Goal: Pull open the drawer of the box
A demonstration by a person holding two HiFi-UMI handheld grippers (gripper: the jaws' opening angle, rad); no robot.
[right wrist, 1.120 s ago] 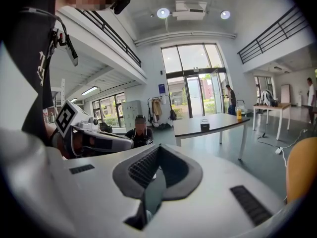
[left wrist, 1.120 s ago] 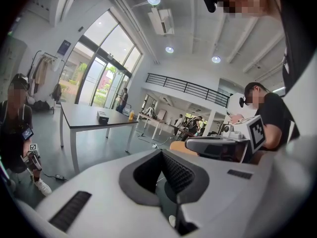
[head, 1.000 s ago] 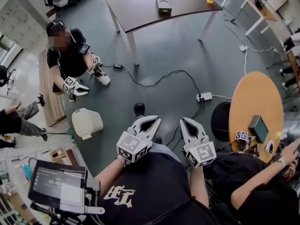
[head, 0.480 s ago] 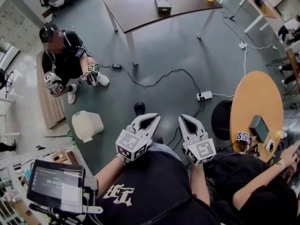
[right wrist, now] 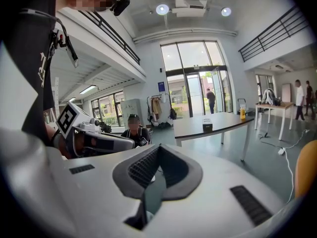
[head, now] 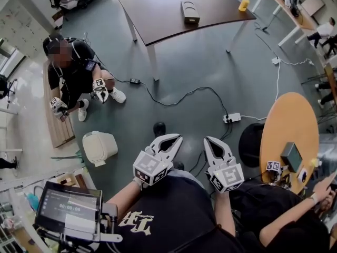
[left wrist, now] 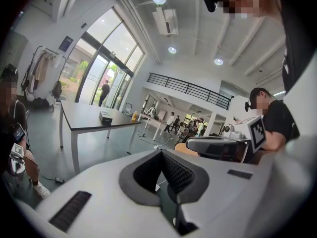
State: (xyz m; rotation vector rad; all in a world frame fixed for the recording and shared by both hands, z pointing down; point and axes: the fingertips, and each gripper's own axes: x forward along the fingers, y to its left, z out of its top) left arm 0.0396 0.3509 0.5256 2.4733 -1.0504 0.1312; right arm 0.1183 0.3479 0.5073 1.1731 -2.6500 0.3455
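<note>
The box (head: 189,12) is a small dark case on the brown table (head: 168,9), far across the floor from me. It also shows small on the table in the left gripper view (left wrist: 105,117) and in the right gripper view (right wrist: 207,125). My left gripper (head: 175,138) and right gripper (head: 211,140) are held close to my body, side by side, well short of the table. Both are shut with nothing between the jaws, as the left gripper view (left wrist: 161,152) and the right gripper view (right wrist: 157,148) show.
A person (head: 73,70) sits on the floor at left, holding grippers. A white bin (head: 99,146) stands near my left. A cable and power strip (head: 232,117) lie on the floor ahead. A round wooden table (head: 289,125) and another person (head: 287,215) are at right.
The view has shifted a little, so the table sits slightly lower and to the right. The seated person has lowered their hands. My grippers have stayed shut in about the same place.
</note>
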